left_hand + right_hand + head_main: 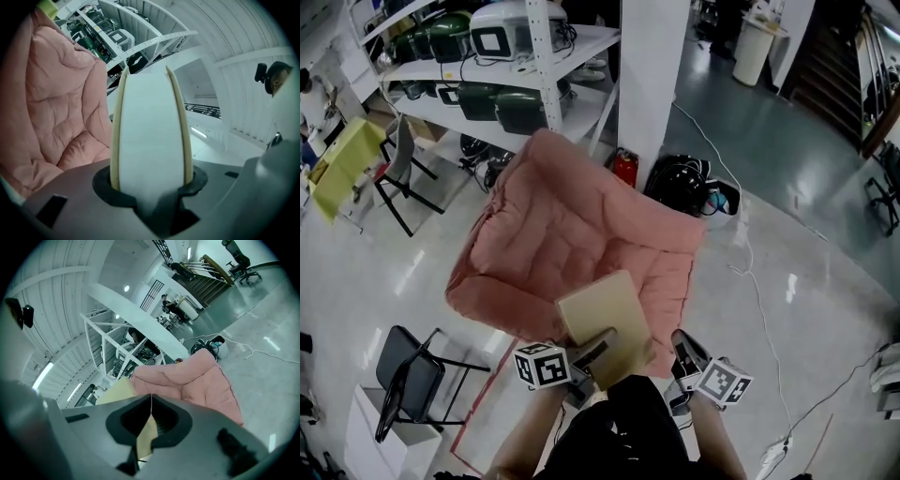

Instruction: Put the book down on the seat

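Book [605, 323] at bottom middle looks stiff and quite heavy, I think; my left gripper [592, 352] is clamped on its near edge, and my right gripper [684, 356] has jaws together, empty.

Book [605, 328] sits over near edge of seat [562, 234], its near end between the jaws of left gripper [596, 349]. Right gripper [682, 341] just right of book, apart. Shelf rack [534, 56] and pillar [652, 66] behind seat. 1 folding chair [411, 377] near left.
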Demonstrator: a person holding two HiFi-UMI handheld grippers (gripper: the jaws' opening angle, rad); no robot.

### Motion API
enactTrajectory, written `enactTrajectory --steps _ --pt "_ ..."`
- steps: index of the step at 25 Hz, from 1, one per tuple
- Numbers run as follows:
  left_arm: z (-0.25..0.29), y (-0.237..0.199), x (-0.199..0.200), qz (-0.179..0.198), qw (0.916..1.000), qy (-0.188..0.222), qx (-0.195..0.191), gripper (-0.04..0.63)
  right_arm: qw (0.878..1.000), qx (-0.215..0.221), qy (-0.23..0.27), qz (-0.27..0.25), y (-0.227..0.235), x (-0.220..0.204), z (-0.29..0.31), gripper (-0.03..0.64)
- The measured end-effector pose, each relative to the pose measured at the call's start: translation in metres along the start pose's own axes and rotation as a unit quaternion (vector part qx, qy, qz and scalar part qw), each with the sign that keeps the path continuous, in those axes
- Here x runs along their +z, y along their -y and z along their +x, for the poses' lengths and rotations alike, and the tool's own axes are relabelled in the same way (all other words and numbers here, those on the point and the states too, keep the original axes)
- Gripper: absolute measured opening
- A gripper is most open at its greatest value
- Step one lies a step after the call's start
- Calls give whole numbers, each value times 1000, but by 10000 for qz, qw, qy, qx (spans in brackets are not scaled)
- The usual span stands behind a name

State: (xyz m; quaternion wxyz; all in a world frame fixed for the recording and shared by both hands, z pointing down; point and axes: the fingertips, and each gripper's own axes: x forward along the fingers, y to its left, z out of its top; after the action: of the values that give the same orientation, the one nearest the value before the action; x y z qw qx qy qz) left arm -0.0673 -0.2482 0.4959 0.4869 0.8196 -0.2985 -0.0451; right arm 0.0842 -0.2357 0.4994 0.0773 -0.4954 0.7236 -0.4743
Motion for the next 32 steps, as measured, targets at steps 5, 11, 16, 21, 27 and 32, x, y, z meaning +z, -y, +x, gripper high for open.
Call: enactTrajectory --steps 5,11,16,21,27,32 --pt "49 -5 21 175 9997 -188 -40 221 10000 -5 -90 -11 24 32 22 14" --pt "116 -12 40 479 9965 -533 -424 221 9989 276 -150 -335 48 75 57 14" --pt "164 -26 53 716 9927 -728 -647 221 9989 305 -99 -339 73 102 83 14" --pt "210 -53 62 880 9884 -1013 -717 221 9996 179 49 -230 105 121 109 14" --pt "262 -94 56 981 9823 -1259 -977 221 9997 49 119 -195 145 129 137 14" --pt "297 -126 57 804 9799 -1279 -1300 221 9997 -46 178 -167 180 132 165 14"
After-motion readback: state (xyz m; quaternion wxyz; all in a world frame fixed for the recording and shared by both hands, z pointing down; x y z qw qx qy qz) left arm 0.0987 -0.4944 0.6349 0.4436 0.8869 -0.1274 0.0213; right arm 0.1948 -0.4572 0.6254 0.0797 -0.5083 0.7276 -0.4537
